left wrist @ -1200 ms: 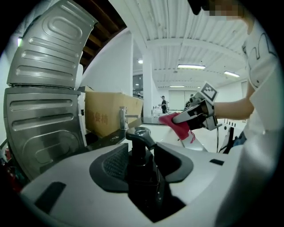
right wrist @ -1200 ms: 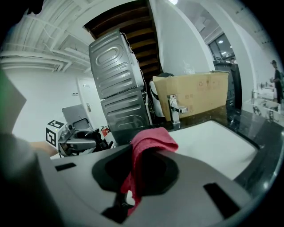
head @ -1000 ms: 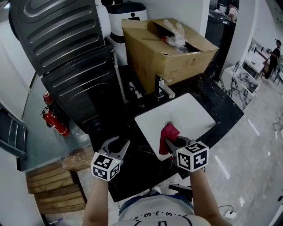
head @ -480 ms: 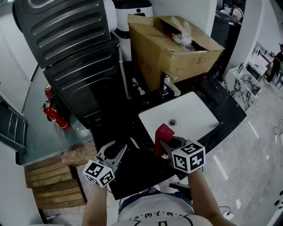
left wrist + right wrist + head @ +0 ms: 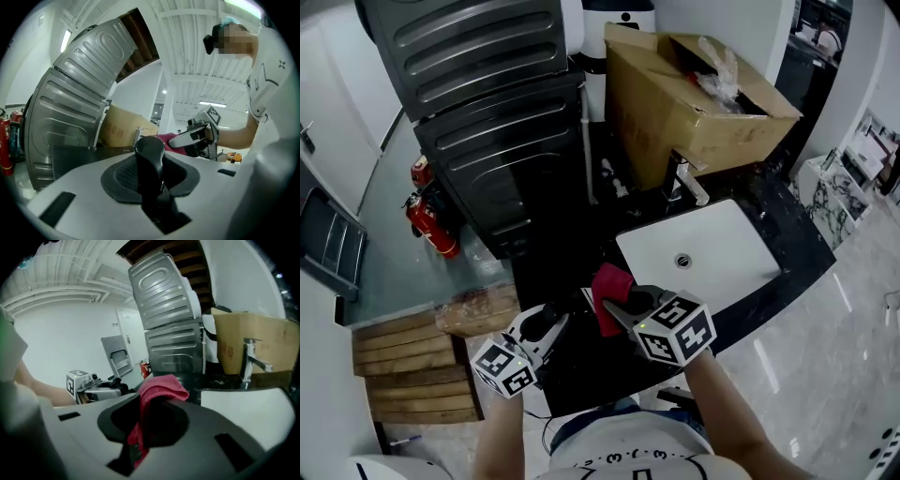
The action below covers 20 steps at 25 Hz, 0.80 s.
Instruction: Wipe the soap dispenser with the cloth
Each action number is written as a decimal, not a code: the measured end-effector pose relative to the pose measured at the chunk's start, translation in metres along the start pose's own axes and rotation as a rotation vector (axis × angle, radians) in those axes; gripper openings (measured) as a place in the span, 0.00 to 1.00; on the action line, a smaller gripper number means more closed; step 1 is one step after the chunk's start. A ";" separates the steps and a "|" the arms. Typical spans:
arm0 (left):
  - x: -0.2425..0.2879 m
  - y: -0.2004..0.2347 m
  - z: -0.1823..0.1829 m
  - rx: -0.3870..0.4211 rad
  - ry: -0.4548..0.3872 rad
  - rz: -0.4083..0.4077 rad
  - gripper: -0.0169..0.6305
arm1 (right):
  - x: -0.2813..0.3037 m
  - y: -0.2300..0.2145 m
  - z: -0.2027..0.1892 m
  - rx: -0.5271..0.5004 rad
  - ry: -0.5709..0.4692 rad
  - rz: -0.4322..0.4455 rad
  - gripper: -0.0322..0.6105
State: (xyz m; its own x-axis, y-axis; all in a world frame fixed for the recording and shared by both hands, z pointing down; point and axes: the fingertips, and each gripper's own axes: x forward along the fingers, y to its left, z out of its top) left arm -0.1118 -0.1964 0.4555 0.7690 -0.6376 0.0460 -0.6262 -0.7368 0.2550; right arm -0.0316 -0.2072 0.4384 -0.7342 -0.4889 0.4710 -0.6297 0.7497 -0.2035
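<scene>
Left gripper (image 5: 546, 326) clamped on the black soap dispenser (image 5: 150, 157), held level, likely to steady it. Right gripper (image 5: 617, 309), at its 3 o'clock, pinches the red cloth (image 5: 607, 292), bunched forward for wiping. The two look apart.

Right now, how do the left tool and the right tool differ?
The left tool grips a black soap dispenser; the right tool grips a red cloth. In the head view the right tool sits nearer the white sink than the left tool. Both are shut on something.
</scene>
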 end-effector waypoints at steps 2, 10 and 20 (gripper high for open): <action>-0.001 0.000 0.000 0.000 0.005 -0.003 0.20 | 0.014 0.015 -0.003 -0.070 0.054 0.033 0.13; -0.004 0.003 -0.003 -0.011 -0.004 -0.008 0.20 | 0.024 -0.001 -0.029 -0.110 0.181 -0.044 0.13; -0.002 0.001 -0.002 0.004 0.004 -0.019 0.20 | 0.022 -0.019 -0.037 -0.055 0.178 -0.077 0.13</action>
State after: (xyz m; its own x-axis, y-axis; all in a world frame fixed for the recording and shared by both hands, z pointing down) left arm -0.1138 -0.1955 0.4579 0.7811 -0.6227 0.0454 -0.6122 -0.7495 0.2520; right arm -0.0266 -0.2163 0.4843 -0.6245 -0.4628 0.6291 -0.6640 0.7387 -0.1157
